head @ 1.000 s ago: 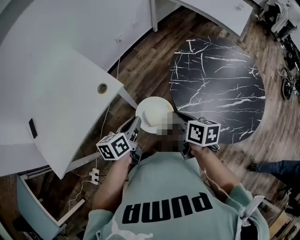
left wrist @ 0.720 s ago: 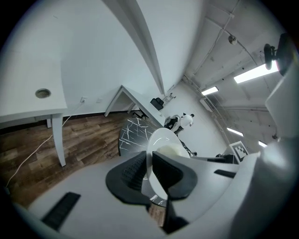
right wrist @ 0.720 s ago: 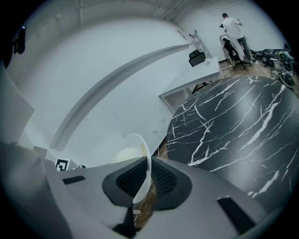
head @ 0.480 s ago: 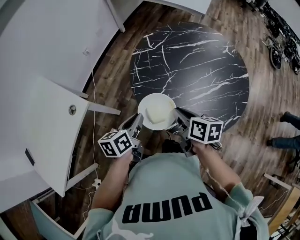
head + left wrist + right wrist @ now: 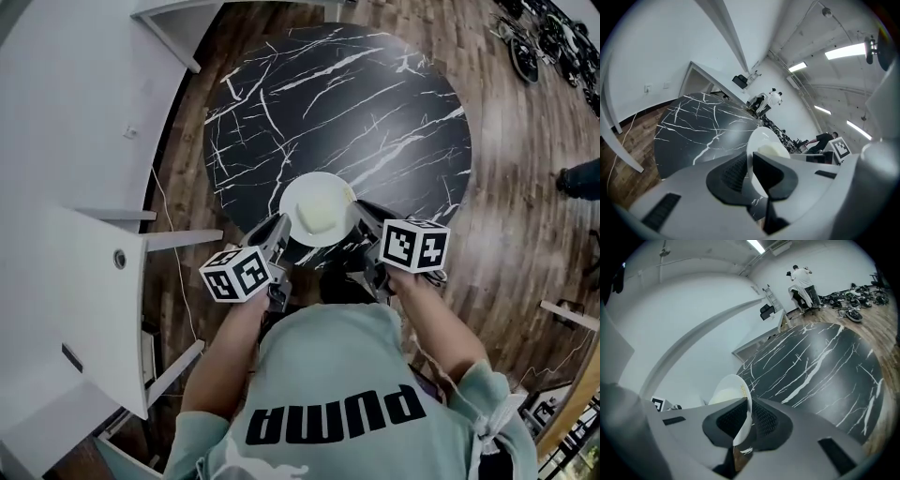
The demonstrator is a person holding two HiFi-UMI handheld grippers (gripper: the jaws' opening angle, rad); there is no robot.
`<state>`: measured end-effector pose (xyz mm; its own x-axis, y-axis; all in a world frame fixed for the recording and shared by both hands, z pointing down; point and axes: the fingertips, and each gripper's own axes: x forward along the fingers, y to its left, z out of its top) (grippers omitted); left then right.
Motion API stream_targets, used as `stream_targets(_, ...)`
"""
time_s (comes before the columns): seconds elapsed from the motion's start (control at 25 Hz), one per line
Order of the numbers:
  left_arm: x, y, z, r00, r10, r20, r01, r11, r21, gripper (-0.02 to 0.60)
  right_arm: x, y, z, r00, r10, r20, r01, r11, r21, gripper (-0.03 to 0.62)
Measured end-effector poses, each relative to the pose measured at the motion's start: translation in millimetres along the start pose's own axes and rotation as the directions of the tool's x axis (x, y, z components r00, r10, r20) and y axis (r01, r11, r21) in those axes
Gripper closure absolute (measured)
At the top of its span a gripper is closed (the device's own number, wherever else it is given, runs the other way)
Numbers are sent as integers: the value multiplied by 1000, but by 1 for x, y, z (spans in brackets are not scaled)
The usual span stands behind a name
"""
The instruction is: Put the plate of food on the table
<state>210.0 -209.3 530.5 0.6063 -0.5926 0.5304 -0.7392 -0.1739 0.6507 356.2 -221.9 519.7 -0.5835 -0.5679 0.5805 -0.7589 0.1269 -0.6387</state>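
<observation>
Round white plate (image 5: 323, 187), smooth and glossy, carrying a pale domed mound of food (image 5: 319, 216), positioned over the near edge of the circular black table (image 5: 375, 94) (marble-like, with white veins). The left gripper (image 5: 749, 171) and right gripper (image 5: 746, 420) each clamp opposite sides of the thin rim between ribbed dark pads, jaws nearly together. Wood-plank floor (image 5: 506, 216) surrounds the table.
</observation>
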Motion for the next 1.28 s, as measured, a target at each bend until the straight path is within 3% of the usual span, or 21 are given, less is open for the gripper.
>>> stream_targets(0.52,106,14,-39,976,34,-214,-12,994,104,531,20,-102,-4,988,-151,-34,153,987,41,557)
stream_targets(1.28,160,33,-53,957,90,-276,-44,984,170,531,54,-154,-8,968,-237,-76,239,971,21,556)
